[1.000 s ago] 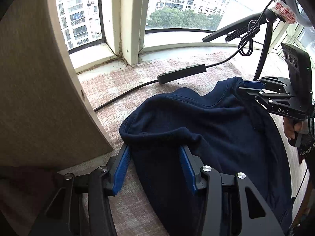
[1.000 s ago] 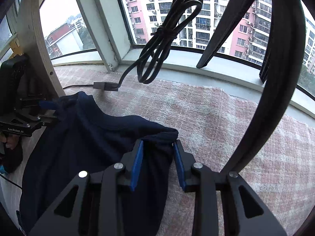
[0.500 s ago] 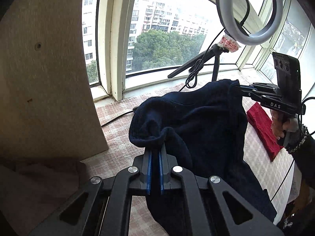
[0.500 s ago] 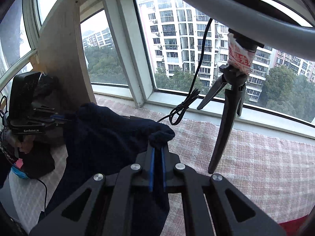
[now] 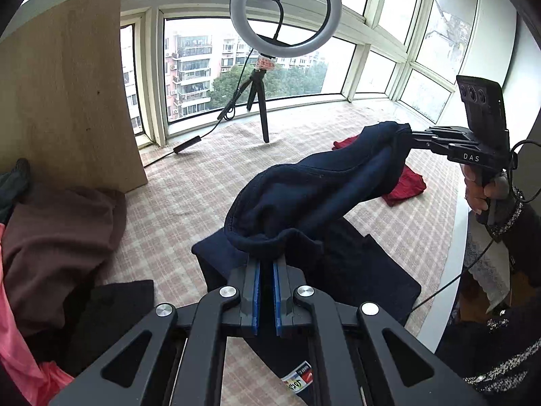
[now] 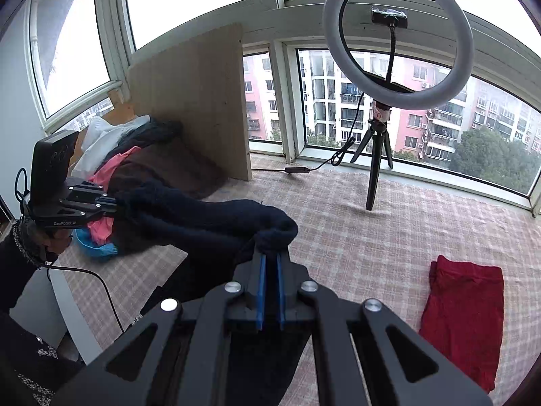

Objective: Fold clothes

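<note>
Checked pink-and-cream cloth covers the wide surface (image 6: 389, 237) that runs along the curved windows, and almost everything lies on it. Against the window side at the left stands a pale wooden board (image 6: 192, 101), upright, with a heap of clothes (image 6: 142, 155) in brown, pink, white and blue piled at its foot. Hanging above the cloth is the navy garment (image 5: 321, 189), stretched between the two tools along one edge, its lower part drooping down onto the surface below (image 5: 372, 280). In the right wrist view the same navy garment (image 6: 203, 216) spans from the left tool across to the right one. A ring light (image 6: 399, 40) on a small black tripod stands near the window, its cable trailing over the cloth. A red garment (image 6: 463, 318), folded flat, lies by itself on the cloth, well apart from the heap. The left tool (image 5: 265, 264) is clamped shut on a bunched edge of the navy garment, blue pads almost together; the right tool (image 6: 270, 260) pinches the other end the same way. Each tool is held in a hand (image 5: 483, 189) with a dark sleeve trimmed in sparkly braid.
</note>
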Demonstrator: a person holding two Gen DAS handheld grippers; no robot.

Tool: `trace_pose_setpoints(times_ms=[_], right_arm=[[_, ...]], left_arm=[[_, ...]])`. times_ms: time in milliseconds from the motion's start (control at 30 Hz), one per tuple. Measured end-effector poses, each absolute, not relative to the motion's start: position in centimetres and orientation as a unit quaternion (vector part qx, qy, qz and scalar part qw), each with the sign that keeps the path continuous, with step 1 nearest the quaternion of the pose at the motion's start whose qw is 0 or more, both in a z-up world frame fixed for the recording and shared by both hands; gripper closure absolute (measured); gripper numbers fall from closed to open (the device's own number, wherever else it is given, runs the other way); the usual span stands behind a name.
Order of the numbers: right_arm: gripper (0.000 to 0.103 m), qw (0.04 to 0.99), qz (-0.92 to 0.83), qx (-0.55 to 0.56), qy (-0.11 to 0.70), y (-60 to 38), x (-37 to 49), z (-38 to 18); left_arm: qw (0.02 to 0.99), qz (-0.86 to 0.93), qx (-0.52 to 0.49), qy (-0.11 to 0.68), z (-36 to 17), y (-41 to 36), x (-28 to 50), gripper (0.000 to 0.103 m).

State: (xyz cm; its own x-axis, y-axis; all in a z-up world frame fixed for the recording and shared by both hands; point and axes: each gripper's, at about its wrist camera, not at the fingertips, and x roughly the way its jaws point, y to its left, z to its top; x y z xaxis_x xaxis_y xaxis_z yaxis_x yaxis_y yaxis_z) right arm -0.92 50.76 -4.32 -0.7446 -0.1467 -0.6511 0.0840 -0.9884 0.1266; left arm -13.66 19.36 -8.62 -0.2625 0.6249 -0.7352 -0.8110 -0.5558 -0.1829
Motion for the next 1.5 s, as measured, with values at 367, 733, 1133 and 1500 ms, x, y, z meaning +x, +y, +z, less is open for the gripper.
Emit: trace_pose_setpoints(times_ms=[367,733,1133,1500], right_arm=[[0.095,0.02,-0.87,0.493,-0.01,46.3,10.3,-19.2],[0.064,0.042,-0.884,0.463,-0.049,47.2,12.7,-16.7],[0.093,0.076,-0.883,0.462,0.041,43.8,13.6,-17.5],[0.091,0.082,-0.857,0.506,-0.05,44.9,15.9,-14.4]], left_arm=[[0.446,0.708,-0.514,0.19,-21.1,16.4,-0.7,0.09],[0.464,0.727,-0.477,0.168,-17.5,20.1,-1.6,0.054],[0.498,0.702,-0.462,0.215,-17.7,17.5,2.2,0.093],[0.468,0.711,-0.506,0.142,-11.6,11.7,1.9,0.074]])
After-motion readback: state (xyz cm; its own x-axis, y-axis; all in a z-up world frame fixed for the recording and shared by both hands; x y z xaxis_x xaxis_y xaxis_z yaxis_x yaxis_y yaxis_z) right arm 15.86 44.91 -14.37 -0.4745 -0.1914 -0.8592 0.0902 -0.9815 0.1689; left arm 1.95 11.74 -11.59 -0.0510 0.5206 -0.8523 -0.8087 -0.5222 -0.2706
